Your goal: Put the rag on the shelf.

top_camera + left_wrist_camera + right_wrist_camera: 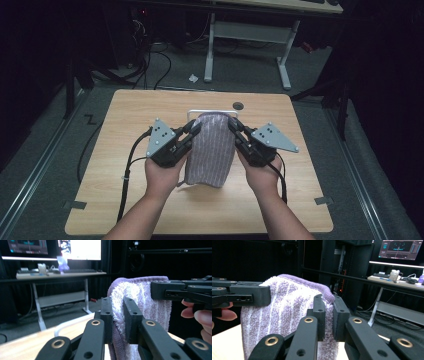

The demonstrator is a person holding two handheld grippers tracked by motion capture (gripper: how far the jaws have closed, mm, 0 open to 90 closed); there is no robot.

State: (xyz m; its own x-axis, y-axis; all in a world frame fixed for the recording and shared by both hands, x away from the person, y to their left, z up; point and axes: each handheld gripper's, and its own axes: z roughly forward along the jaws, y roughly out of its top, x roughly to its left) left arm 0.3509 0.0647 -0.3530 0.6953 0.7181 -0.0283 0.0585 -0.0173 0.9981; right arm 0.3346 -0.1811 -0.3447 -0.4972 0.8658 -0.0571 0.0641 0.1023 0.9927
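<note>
Striped towel (210, 150) hanging between two grippers above the wooden table (125, 200).

The towel is showing as looped terry cloth, lilac with thin pale stripes and a stitched hem along its folded top edge; it is draping in a long, narrow, rounded-bottom shape. The left gripper (194, 128) is pinching the upper left corner, its flat black jaws clamping on the fluffy edge, as the left gripper view (117, 315) is confirming. The right gripper (234, 125) is likewise clamping the upper right corner, the cloth bunching between its pads (320, 315). The towel's lower end is hanging at the tabletop near the person's hands; contact cannot be told. A thin white metal rack (200, 111) is standing just behind the towel.
</note>
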